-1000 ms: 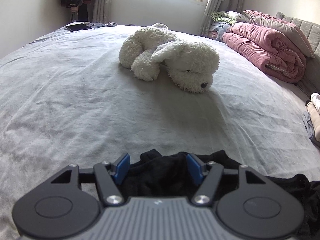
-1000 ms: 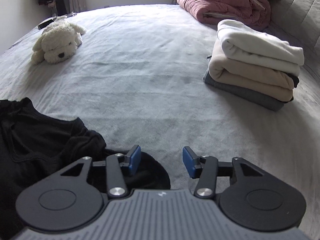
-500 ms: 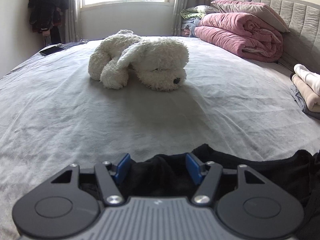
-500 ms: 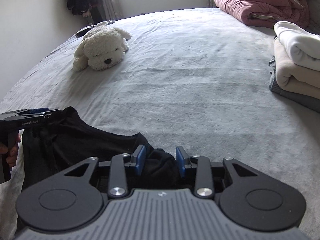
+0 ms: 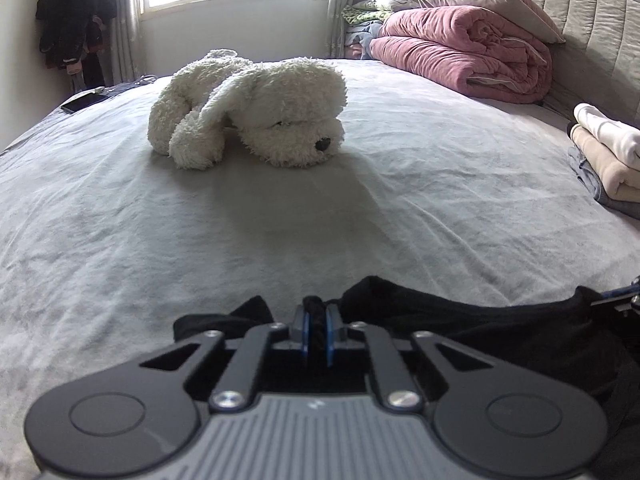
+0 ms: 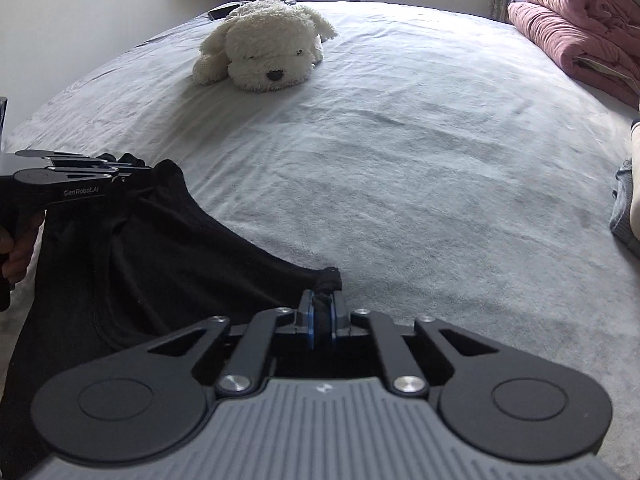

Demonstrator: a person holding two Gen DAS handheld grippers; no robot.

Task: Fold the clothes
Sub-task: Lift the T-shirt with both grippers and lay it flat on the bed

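Left wrist view: left gripper point(image 5: 316, 330) nearly closed, jaws pinching a bunch of the black garment point(image 5: 480, 332), which trails toward 3 o'clock above the bed point(image 5: 280, 220). Half a second back, jaws stood wide around the cloth.

Right wrist view: right gripper point(image 6: 322, 320) likewise clamped on a garment corner, cloth hanging toward 9 o'clock where the other tool holds it. Earlier, narrower but not yet pinching.

Judged: lifting to spread; next, pulling the edge taut and laying flat.
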